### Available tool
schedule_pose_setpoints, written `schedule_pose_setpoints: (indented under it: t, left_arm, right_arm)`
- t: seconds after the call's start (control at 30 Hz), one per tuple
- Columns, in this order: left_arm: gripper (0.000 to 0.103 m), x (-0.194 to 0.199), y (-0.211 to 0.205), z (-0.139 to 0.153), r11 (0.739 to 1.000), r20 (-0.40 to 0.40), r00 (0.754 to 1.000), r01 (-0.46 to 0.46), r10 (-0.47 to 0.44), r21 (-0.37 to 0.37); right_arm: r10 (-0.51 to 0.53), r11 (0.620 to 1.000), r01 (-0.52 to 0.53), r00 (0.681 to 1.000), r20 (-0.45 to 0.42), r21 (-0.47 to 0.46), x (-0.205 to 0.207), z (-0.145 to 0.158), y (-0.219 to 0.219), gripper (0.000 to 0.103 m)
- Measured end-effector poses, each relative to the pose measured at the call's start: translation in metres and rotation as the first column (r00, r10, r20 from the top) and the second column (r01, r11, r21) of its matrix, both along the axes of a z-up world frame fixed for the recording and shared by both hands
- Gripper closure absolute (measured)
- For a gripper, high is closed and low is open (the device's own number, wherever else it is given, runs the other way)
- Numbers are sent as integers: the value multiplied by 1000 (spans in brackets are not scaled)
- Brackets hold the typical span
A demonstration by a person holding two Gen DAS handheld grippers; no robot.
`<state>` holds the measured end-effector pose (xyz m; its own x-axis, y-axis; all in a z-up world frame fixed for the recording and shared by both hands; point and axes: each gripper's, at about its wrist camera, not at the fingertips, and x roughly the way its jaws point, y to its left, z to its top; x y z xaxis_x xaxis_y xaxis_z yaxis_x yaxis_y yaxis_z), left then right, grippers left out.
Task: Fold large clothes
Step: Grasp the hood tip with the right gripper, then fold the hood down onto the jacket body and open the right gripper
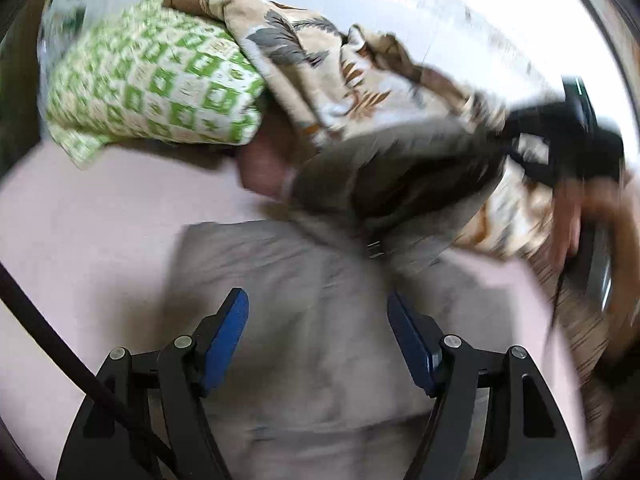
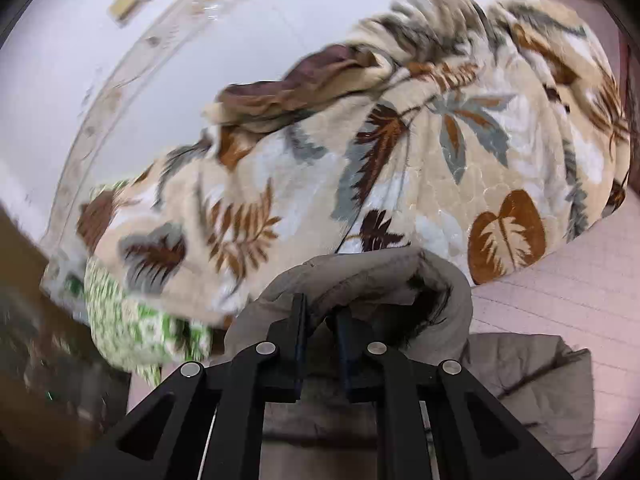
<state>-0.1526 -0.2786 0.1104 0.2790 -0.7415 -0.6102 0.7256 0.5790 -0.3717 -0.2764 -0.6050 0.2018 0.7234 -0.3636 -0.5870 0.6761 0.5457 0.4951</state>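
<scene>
A grey padded jacket point(image 1: 300, 360) lies on a pink bed sheet point(image 1: 80, 220). My left gripper point(image 1: 316, 300) hovers just over its body, jaws open, with nothing pinched between the blue pads point(image 1: 224, 340). The jacket's hood point(image 2: 360, 276), dark inside, is raised off the bed. My right gripper point(image 2: 322, 316) is shut on the hood's rim, and the jacket's body point(image 2: 532, 376) trails to the lower right. In the left wrist view the lifted hood point(image 1: 400, 176) appears blurred at centre right, with the dark right gripper and a hand behind it.
A cream blanket with brown and grey leaves point(image 2: 360, 160) is heaped behind the jacket. A green-and-white patterned pillow point(image 1: 152, 80) lies at the far left, partly under the blanket. A black cable point(image 1: 60, 340) crosses the left gripper. A white wall stands behind the bed.
</scene>
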Motion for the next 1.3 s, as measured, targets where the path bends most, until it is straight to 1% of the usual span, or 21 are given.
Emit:
schedule_pose_setpoints:
  t: [0.07, 0.17, 0.27, 0.37, 0.4, 0.43, 0.47, 0.5, 0.53, 0.57, 0.67, 0.77, 0.87, 0.93, 0.97, 1.03, 1.1, 1.2, 1.3]
  left_arm:
    - [32, 0, -9, 10, 997, -44, 999, 8, -11, -72]
    - [32, -1, -28, 25, 987, -82, 996, 21, -34, -157]
    - [32, 8, -56, 29, 977, -176, 983, 11, -49, -212]
    - [32, 18, -75, 22, 969, -255, 966, -23, -41, -244]
    - [37, 22, -78, 17, 962, -298, 953, -39, -45, -271]
    - [42, 23, -79, 15, 959, -312, 949, -48, -43, -279]
    - [58, 23, -77, 15, 958, -310, 950, -49, -43, -281]
    - [74, 22, -76, 16, 959, -298, 954, -52, -35, -279]
    - [82, 19, -74, 17, 963, -281, 959, -49, -28, -263]
    - [95, 16, -71, 19, 967, -267, 963, -41, -29, -253]
    - [96, 6, -58, 23, 972, -224, 974, -30, -24, -232]
    - [96, -12, -34, 31, 977, -154, 988, -9, -25, -215]
    - [96, -33, -7, 37, 980, -100, 994, 23, -43, -196]
    - [96, -47, 10, 37, 985, -64, 996, 46, -57, -165]
    - [96, -51, 15, 36, 987, -53, 997, 53, -62, -153]
    - [96, -65, 31, 27, 992, -23, 997, 70, -73, -102]
    - [96, -76, 43, 10, 996, -2, 996, 86, -86, -36]
    - [96, -80, 59, -17, 997, -13, 997, 74, -74, 20]
    - [96, -70, 67, -34, 998, -49, 998, 42, -40, 43]
  right_arm:
    - [21, 1000, -21, 1000, 8, -12, -10, 0, 13, 89]
    - [49, 999, -49, 998, 32, -23, -29, 1, 31, 90]
    - [77, 997, -76, 996, 41, -13, -41, -1, 41, 90]
    - [103, 995, -102, 993, 57, -16, -50, -1, 54, 91]
    - [111, 994, -110, 991, 69, -18, -54, -1, 59, 91]
    - [121, 993, -120, 989, 81, -18, -58, -1, 65, 91]
    - [126, 992, -125, 988, 89, -18, -60, 0, 70, 91]
    - [135, 991, -134, 986, 98, -16, -64, -1, 75, 92]
    - [145, 989, -144, 984, 104, -13, -67, -1, 81, 92]
    - [156, 988, -156, 982, 111, -14, -72, -1, 88, 92]
    - [183, 983, -181, 975, 128, -26, -85, 3, 104, 92]
    - [198, 980, -195, 969, 150, -35, -103, 9, 124, 92]
    - [211, 977, -205, 964, 162, -53, -124, 12, 149, 93]
    - [227, 974, -219, 960, 162, -64, -138, 10, 168, 99]
    - [237, 971, -228, 958, 159, -73, -144, 8, 178, 99]
    - [247, 966, -233, 959, 137, -113, -157, 4, 201, 99]
    - [258, 960, -243, 962, 96, -138, -165, -6, 222, 99]
    - [253, 964, -245, 964, 81, -102, -178, -27, 232, 99]
    - [230, 972, -225, 970, 75, -73, -191, -40, 226, 99]
